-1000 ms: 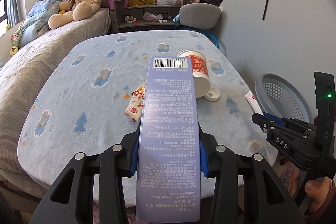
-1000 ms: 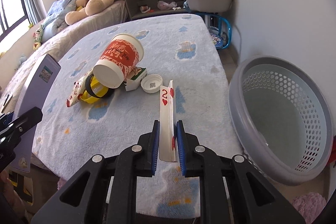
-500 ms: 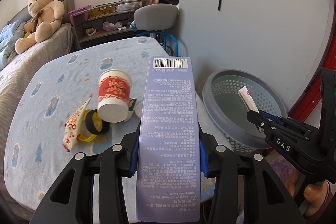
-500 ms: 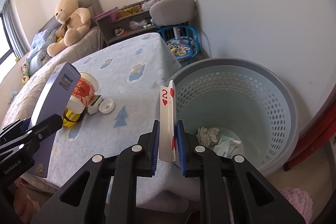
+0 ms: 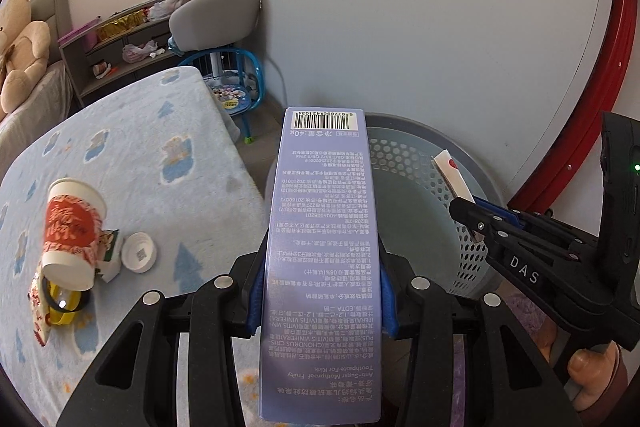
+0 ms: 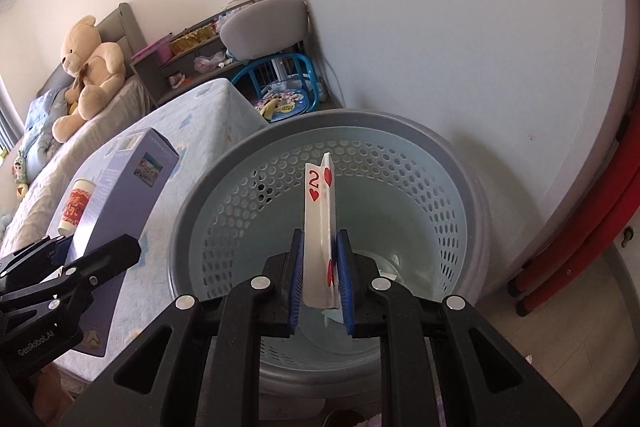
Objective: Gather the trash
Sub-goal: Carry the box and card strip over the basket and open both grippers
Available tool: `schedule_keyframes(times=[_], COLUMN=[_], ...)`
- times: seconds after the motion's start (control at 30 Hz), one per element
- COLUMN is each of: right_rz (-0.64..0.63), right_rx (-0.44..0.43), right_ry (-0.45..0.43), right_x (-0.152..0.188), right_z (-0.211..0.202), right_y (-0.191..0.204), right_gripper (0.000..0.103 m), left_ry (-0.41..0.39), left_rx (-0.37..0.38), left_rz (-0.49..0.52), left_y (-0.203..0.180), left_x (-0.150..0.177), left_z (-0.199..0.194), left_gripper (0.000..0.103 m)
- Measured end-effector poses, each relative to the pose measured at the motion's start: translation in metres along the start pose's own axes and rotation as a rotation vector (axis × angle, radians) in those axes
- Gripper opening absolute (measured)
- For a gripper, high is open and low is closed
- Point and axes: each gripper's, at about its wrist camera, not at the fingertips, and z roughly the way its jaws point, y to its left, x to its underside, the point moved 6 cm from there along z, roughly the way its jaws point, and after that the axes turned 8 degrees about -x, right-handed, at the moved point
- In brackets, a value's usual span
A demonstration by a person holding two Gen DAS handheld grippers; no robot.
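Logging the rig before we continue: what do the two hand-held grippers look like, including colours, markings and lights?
Both are matte black plastic linkages with silver rivets and blue ribbed pads. The left hand-held gripper reads "GenRobot.AI" on its side in the right wrist view. The right hand-held gripper reads "DAS", and its black upright body shows a small green light. No sleeves or cables show.
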Motion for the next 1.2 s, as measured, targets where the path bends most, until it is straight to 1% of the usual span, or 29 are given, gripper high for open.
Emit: schedule_keyframes(times=[0.1, 0.3, 0.53, 0.67, 0.7, 0.73, 0.77, 0.8, 0.83, 1.03, 1.07, 1.13, 1.2], right_rz=[0.004, 0.025, 0.043, 0.047, 0.050, 0.051, 0.052, 0.052, 0.051, 0.040, 0.038, 0.036, 0.037], right_rx=[0.005, 0.002, -0.004, -0.002, 0.000, -0.001, 0.000, 0.001, -0.003, -0.015, -0.017, -0.020, -0.022], right_ry=[-0.004, 0.002, 0.007, 0.002, -0.002, -0.011, -0.023, -0.034, -0.043, -0.043, -0.045, -0.051, -0.053], right_x=[-0.003, -0.006, -0.006, -0.007, -0.007, -0.008, -0.009, -0.009, -0.010, -0.010, -0.010, -0.011, -0.011], right_z=[0.003, 0.012, 0.017, 0.016, 0.015, 0.014, 0.011, 0.009, 0.008, 0.007, 0.007, 0.006, 0.005], right_y=[-0.008, -0.020, -0.027, -0.028, -0.029, -0.029, -0.029, -0.028, -0.028, -0.026, -0.026, -0.024, -0.025], right_gripper=[0.016, 0.016, 0.017, 0.019, 0.022, 0.032, 0.038, 0.046, 0.048, 0.048, 0.049, 0.054, 0.054], left_ry=[0.016, 0.033, 0.032, 0.028, 0.021, 0.014, 0.007, 0.003, 0.002, 0.005, 0.005, 0.005, 0.003], left_rx=[0.012, 0.007, 0.000, -0.015, -0.025, -0.032, -0.037, -0.040, -0.044, -0.057, -0.060, -0.061, -0.064], left_rz=[0.010, 0.022, 0.015, 0.014, 0.016, 0.015, 0.011, 0.009, 0.008, -0.009, -0.010, -0.013, -0.015], left_y=[-0.011, -0.024, -0.029, -0.030, -0.030, -0.029, -0.029, -0.028, -0.027, -0.023, -0.022, -0.022, -0.021], left_x=[-0.007, -0.014, -0.016, -0.018, -0.019, -0.019, -0.020, -0.020, -0.020, -0.019, -0.019, -0.019, -0.018], left_z=[0.015, 0.036, 0.044, 0.044, 0.043, 0.041, 0.040, 0.038, 0.037, 0.033, 0.033, 0.031, 0.030], left_gripper=[0.043, 0.043, 0.043, 0.043, 0.050, 0.058, 0.059, 0.059, 0.060, 0.061, 0.061, 0.062, 0.063])
